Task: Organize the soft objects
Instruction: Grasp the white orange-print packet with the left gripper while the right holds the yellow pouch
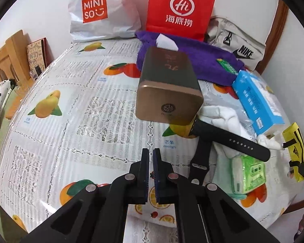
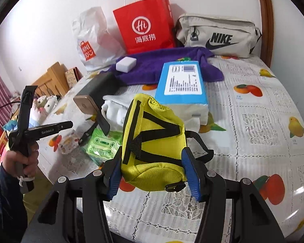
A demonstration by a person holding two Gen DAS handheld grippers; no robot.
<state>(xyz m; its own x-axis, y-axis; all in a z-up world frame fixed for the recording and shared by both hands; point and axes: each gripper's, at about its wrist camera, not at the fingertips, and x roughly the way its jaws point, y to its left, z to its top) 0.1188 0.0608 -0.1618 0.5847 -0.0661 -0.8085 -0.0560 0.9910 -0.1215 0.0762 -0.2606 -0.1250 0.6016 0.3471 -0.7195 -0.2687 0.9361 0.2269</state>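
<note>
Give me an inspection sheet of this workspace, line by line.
Surface: round table, lace cloth with fruit prints under clear cover.
Job's things: yellow Adidas pouch, purple towel, white cloth, green tissue pack, blue tissue pack.
Clutter: gold tissue box, black strap, Nike bag, red Haidilao bag, Miniso bag.
Grippers: right gripper clamps pouch; left gripper nearly closed, empty.
Cables: black cable at left edge.
Surroundings: white wall, wooden furniture.
</note>
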